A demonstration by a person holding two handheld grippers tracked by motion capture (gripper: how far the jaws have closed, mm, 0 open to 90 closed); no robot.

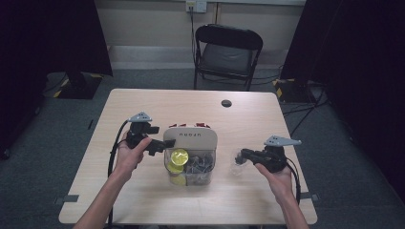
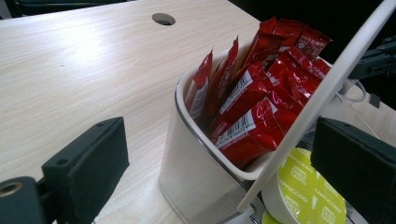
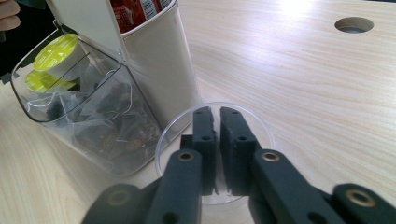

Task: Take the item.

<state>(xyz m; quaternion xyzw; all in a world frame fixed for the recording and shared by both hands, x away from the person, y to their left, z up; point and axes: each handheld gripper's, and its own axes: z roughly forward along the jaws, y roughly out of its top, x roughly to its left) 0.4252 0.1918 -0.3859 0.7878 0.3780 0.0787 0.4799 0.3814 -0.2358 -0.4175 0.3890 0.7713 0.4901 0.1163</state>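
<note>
A white organiser box (image 1: 191, 164) stands mid-table with its lid (image 1: 191, 136) tilted up. Red sachets (image 2: 261, 93) fill the back part. The clear front part (image 3: 93, 126) holds yellow capsules (image 3: 58, 51) and tea bags (image 3: 112, 126). My left gripper (image 1: 160, 143) is open at the box's left side. Its wide jaws span the lid's edge (image 2: 327, 88) and the box corner (image 2: 196, 177), with the left pad (image 2: 93, 158) touching nothing. My right gripper (image 3: 215, 112) has its jaws almost together, a thin slit between them, over a clear plastic cup (image 3: 261, 126). Whether they pinch the cup's wall is unclear.
The wooden table (image 1: 143, 105) has a round cable hole (image 1: 226, 103) near its far edge. A black folding chair (image 1: 228, 52) stands behind it. The cup (image 1: 237, 164) sits just right of the box, close to its clear wall.
</note>
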